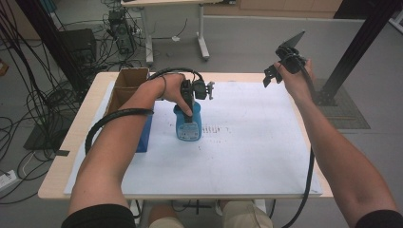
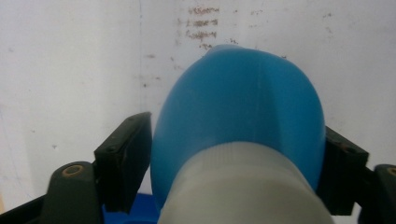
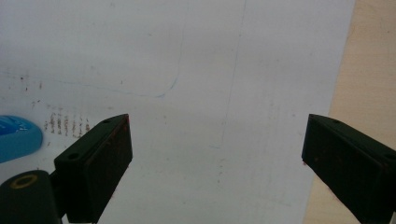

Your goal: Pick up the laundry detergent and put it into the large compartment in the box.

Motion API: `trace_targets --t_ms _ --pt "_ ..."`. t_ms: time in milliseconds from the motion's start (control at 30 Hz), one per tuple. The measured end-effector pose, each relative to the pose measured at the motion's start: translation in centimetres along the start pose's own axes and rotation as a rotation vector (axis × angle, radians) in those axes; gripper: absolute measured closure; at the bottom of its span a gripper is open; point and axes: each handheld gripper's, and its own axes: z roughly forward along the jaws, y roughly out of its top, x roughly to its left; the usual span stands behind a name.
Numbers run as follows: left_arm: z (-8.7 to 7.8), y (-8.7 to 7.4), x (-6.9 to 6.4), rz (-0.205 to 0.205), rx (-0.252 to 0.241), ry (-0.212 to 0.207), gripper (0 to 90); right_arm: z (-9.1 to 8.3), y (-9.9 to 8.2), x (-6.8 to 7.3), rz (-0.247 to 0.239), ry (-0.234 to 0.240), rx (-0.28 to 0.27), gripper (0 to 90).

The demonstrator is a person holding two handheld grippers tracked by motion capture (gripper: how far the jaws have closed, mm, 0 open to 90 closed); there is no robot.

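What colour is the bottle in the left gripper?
Blue bottle with a whitish neck; the left gripper view shows it best.

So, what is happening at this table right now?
A person holds a gripper in each hand. The left gripper has its jaws around the top of a blue bottle standing on the white sheet, pads at its sides. The right gripper is raised near the table's far right edge, jaws open and empty.
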Motion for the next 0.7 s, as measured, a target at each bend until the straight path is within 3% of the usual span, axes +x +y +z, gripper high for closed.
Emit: trace_targets --t_ms 133,700 --pt "-0.13 0.13 0.04 0.011 -0.009 -0.004 35.2 -0.03 -0.02 -0.02 0.0 -0.001 -0.002 8.6" --pt "-0.11 0.33 0.44 0.016 -0.002 -0.02 36.7 0.01 0.01 0.01 -0.003 -0.002 -0.006 8.6"
